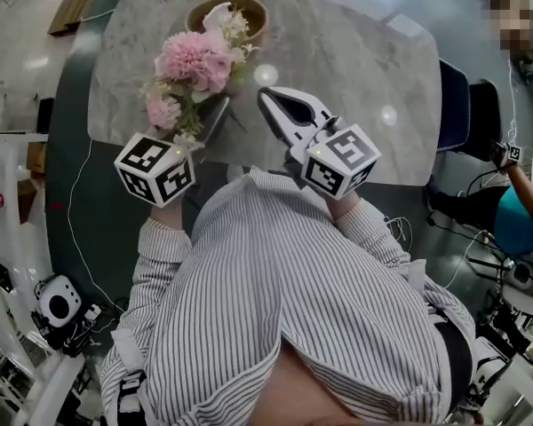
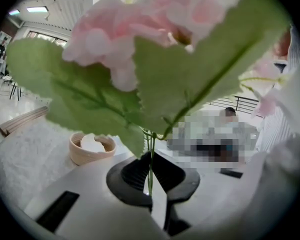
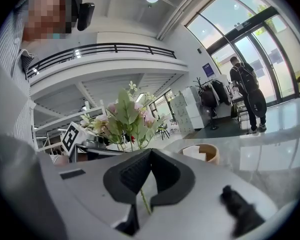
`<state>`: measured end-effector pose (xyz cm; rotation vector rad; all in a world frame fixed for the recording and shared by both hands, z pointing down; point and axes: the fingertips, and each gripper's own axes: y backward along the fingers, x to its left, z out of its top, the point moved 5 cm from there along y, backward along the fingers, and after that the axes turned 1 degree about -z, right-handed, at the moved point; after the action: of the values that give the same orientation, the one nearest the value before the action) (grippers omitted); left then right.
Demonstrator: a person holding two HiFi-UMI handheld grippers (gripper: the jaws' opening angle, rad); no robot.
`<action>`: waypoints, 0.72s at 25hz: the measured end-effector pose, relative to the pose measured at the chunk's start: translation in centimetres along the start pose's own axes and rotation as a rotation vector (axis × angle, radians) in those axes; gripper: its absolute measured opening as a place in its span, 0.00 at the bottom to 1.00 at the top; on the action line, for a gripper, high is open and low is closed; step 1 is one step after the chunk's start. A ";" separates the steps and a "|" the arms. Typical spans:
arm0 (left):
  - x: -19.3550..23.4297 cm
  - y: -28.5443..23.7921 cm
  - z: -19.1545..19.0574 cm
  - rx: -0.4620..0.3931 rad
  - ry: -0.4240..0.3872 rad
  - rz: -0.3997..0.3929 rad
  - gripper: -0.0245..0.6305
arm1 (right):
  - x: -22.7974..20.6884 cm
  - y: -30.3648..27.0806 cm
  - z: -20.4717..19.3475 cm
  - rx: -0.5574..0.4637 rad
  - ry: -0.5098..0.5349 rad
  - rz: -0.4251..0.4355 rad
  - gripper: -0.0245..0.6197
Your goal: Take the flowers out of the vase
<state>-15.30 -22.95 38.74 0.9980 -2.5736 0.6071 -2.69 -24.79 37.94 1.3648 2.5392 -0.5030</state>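
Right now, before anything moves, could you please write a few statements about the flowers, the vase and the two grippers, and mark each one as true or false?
1. The left gripper is shut on the thin green stem of the flowers. True.
2. The flowers stand in the brown vase. False: they are outside it, held up by the left gripper; the vase contains only a white thing.
3. The jaws of the right gripper are wide apart. False: their tips are together.
4. The vase stands on the marble table. True.
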 end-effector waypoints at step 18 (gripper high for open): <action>-0.8 -0.5 -0.4 0.025 -0.017 -0.003 0.07 | 0.9 0.2 -0.4 0.029 0.059 0.021 0.06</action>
<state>-14.36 -22.64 38.86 1.0187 -2.5848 0.6344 -3.03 -23.83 37.96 1.4350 2.5715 -0.5042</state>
